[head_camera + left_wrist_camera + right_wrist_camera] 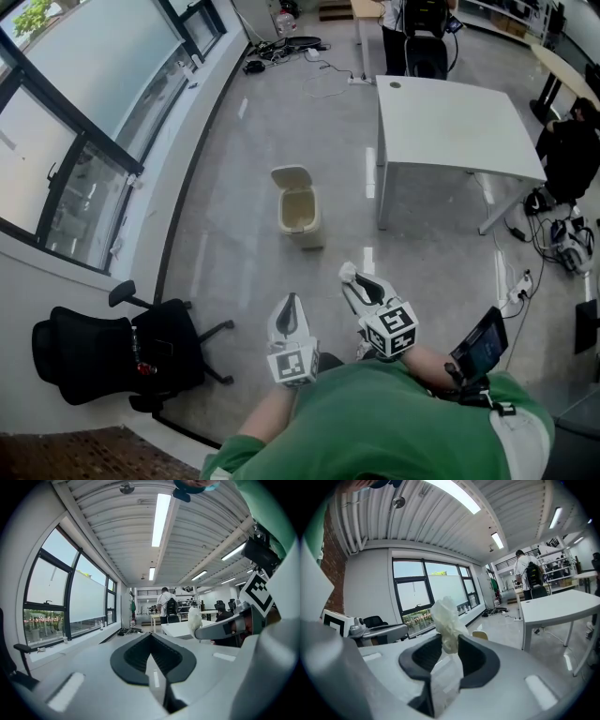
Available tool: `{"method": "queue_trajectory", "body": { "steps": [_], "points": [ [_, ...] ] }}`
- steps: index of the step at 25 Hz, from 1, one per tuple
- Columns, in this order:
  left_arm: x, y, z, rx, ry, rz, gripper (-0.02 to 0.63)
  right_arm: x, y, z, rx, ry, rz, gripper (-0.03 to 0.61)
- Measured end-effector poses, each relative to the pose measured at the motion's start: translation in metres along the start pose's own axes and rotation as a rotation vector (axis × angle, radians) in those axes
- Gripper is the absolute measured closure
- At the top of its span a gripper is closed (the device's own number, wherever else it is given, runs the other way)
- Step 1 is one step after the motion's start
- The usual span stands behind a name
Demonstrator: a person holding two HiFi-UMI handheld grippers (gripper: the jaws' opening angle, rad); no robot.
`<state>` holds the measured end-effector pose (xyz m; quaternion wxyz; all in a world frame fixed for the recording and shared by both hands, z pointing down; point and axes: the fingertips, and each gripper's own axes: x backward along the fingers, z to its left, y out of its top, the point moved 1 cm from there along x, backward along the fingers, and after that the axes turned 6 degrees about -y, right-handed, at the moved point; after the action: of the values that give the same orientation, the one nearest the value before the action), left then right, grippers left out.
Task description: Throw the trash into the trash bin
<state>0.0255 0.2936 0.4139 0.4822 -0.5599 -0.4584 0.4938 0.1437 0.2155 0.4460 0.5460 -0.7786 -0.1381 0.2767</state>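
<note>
Trash (pixel 447 618), a crumpled wad of white tissue or thin paper, sits pinched between the 2 jaws of our right gripper (pixel 449 641). The jaws are part closed, pressing on its lower half. The rest of the wad puffs out above and past the tips.

In the head view the wad (pixel 349 273) hangs at the gripper's front end over bare floor (pixel 234 272), short of the trash bin (pixel 307 234). The bin stands ahead of us near the table (pixel 459 122), with its lid (pixel 291 175) flipped up and the mouth open. We can't tell if anything's already inside.

Our left gripper (pixel 291 302) is just beside the right one. Its jaws are closed tip to tip w/ nothing between them.

Handling, as we judge it: the wad's v. light, soft and squashy, not fragile and not slippery. It only needs a gentle pinch thru the thick middle, approx where we have it now. A loose corner would prob. tear or unravel. Being so light, it may cling to a pad or drift when we let go, so we'd want the tips right over the bin's mouth first.
</note>
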Motion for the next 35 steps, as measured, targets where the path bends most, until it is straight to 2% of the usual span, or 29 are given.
{"method": "queue_trajectory", "body": {
  "steps": [7, 14, 25, 35],
  "points": [
    [-0.028, 0.014, -0.004, -0.021, -0.011, 0.009, 0.607, -0.012, 0.007, -0.021, -0.020, -0.013, 0.005, 0.466],
    [-0.062, 0.011, 0.000, -0.035, -0.067, 0.012, 0.607, -0.031, 0.009, -0.039, -0.034, -0.051, 0.023, 0.466],
    [-0.146, 0.014, 0.054, -0.020, -0.161, -0.067, 0.607, -0.106, 0.045, -0.059, 0.006, -0.148, 0.001, 0.466],
    [-0.192, 0.015, 0.129, 0.002, -0.213, -0.068, 0.607, -0.187, 0.070, -0.039, 0.010, -0.207, -0.017, 0.465]
  ]
}}
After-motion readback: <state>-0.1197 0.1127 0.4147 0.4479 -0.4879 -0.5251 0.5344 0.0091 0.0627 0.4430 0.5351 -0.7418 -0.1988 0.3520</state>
